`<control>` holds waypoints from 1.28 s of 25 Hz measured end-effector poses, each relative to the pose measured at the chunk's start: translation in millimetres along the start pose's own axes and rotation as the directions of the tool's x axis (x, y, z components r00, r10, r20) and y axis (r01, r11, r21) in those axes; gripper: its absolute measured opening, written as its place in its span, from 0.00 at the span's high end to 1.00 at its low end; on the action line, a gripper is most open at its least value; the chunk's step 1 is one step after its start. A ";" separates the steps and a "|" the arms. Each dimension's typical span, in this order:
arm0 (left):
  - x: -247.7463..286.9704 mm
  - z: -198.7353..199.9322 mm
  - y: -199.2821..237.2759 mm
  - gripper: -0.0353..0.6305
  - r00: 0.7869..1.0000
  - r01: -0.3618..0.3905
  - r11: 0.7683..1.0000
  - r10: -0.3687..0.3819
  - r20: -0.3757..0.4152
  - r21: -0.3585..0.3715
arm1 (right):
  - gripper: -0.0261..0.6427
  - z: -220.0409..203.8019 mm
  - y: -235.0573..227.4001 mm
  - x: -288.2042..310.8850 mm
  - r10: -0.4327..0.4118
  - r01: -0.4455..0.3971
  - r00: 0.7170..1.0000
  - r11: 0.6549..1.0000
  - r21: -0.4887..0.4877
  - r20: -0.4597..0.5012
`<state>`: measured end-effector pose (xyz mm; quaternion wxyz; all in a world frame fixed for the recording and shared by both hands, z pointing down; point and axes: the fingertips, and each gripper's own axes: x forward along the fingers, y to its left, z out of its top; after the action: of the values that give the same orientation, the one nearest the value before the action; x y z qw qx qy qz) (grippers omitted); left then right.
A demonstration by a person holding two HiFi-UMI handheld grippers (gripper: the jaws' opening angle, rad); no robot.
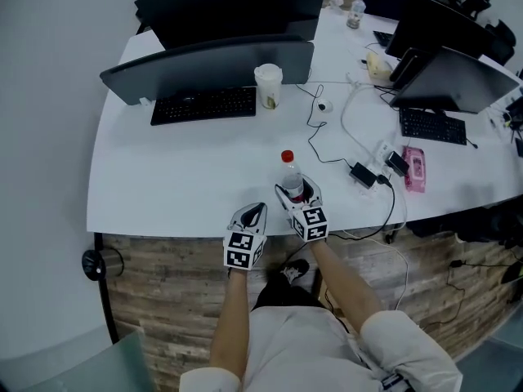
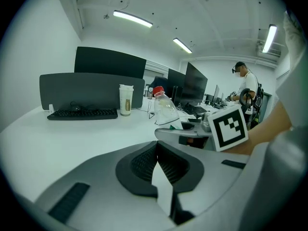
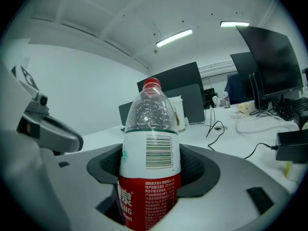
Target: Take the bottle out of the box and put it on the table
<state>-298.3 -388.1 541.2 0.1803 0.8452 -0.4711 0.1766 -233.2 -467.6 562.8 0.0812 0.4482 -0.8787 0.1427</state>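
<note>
Head view: bottle point(image 1: 291, 176) lower half hidden behind right gripper point(image 1: 298, 194), so base/table point(image 1: 188, 162) contact can't be told. Right gripper view: bottle foot cut off by btm edge at 6 o'clock, and red label print partly behind a jaw. Left gripper view: bottle's lower part covered by right gripper at approx 3 o'clock.

Head view, 12 o'clock: monitor point(image 1: 237, 2) cut by top edge. Bits at far table end, approx 1 o'clock, too small to ID. Pink item point(image 1: 413, 168) at 3 o'clock: can't tell what it is. Cup point(image 1: 268, 85) print too small to read. Wearer's torso point(image 1: 302, 341) cut off at 6 o'clock.

Left gripper view, 3 o'clock: standing person point(image 2: 246, 88) tiny, lower body hidden behind right gripper's cube.
</note>
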 end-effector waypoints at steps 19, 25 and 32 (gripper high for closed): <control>76.8 94.6 23.4 0.92 0.993 0.079 0.997 -0.079 0.084 0.001 | 0.48 -7.2 19.2 -16.8 0.104 -0.101 0.994 0.989 -0.111 0.018; 71.1 112.7 13.2 0.92 0.984 0.123 0.992 -0.126 0.129 0.029 | 0.48 -1.6 12.5 -10.6 0.099 -0.097 0.995 0.992 -0.082 0.016; 75.5 114.1 13.8 0.92 0.980 0.146 0.987 -0.154 0.128 0.069 | 0.48 -1.6 26.5 -8.0 0.129 -0.128 0.992 0.983 -0.130 0.003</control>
<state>-258.2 -504.0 478.8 0.1364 0.8932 -0.4114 0.1197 -250.0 -446.2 557.4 0.0955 0.3851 -0.9137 0.0877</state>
